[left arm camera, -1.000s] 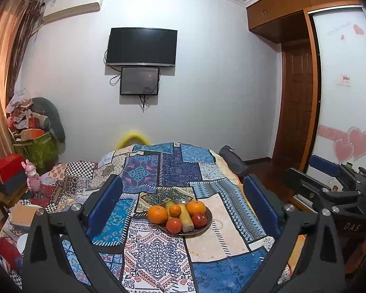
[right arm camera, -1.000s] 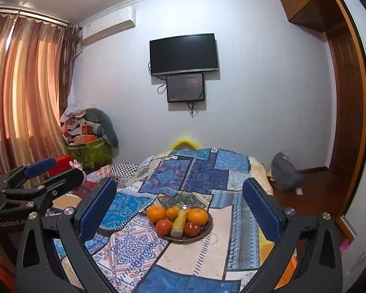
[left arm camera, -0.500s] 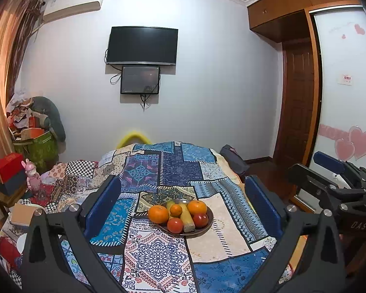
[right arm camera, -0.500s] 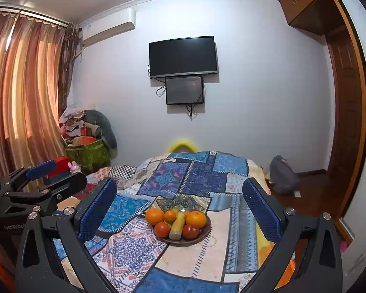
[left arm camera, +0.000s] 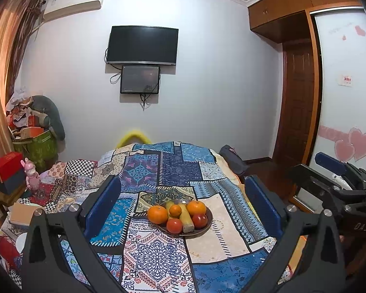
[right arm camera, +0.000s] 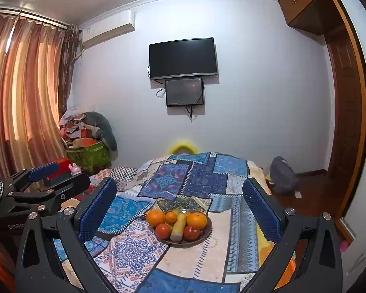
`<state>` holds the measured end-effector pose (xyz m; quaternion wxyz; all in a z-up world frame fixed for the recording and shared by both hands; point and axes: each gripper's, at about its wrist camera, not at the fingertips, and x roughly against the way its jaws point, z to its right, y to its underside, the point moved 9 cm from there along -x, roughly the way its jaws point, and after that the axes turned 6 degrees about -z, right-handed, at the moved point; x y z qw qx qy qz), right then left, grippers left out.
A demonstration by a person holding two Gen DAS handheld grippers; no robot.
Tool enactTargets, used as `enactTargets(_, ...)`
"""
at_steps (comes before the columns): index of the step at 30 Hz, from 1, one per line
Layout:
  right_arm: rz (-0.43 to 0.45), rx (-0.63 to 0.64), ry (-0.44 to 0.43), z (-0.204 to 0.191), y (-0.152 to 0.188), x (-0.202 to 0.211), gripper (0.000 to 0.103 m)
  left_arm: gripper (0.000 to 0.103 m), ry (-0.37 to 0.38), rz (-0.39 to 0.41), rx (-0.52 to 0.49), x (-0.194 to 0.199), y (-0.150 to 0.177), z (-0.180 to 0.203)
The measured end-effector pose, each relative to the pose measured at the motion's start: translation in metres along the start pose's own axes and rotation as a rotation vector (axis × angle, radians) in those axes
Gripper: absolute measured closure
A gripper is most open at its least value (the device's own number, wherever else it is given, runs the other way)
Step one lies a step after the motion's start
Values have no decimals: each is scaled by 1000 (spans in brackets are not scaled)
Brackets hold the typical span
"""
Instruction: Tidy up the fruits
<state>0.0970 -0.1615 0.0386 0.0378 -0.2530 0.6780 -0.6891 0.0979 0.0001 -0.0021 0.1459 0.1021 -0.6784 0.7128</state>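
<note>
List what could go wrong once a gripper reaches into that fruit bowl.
1. The bowl sits on a soft patchwork quilt, so pressing down may tip it.
2. The fruits are packed touching; pulling the yellow fruit could roll the oranges out.
3. Both open grippers aim at the same bowl and may collide.

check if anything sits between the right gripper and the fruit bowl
Nothing visible does. The right gripper is open and aimed at the bowl, with only bare quilt between them.

Left claw (left arm camera: 183, 210) wide open, empty, above patchwork bed (left arm camera: 158, 249). Brown bowl (left arm camera: 206, 225) holds oranges (left arm camera: 157, 214), tomatoes (left arm camera: 174, 225). Right claw (left arm camera: 329, 171) alongside.
</note>
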Motion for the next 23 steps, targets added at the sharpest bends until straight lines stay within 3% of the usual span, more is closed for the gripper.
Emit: enactTargets(23,-8,-6,2,-2,0,-3,0,0,21,-12,4,-2,1,0)
